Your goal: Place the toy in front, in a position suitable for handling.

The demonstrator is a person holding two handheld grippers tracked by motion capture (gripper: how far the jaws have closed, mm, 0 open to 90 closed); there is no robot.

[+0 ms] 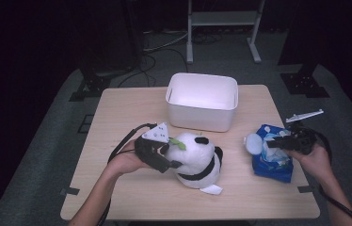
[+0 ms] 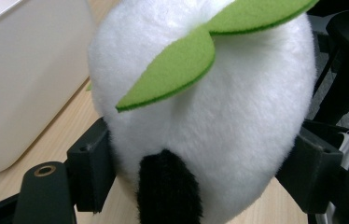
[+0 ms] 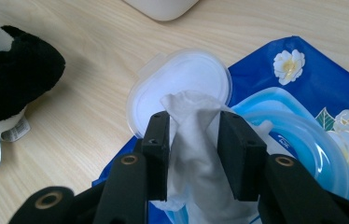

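White plush filled the left gripper [image 2: 196,186], whose jaws were clenched on the round head of the panda toy [image 1: 197,160], one jaw pressed into the fur on each side, just below two green felt leaves [image 2: 177,70]. From the high view the panda toy lay on the pale wooden worktop [image 1: 132,202], just in front of the white bin [image 1: 202,101], with the left hand [image 1: 127,162] behind the gripper at the toy's left. Well apart, near the worktop's right edge, lay the blue wet-wipe pack [image 1: 273,165], its clear lid [image 3: 179,86] flipped open. The right gripper [image 3: 193,156] hovered over the pack's opening with a white wipe [image 3: 193,140] standing up between its jaws; whether the pads pressed on the wipe or stood slightly clear could not be told.
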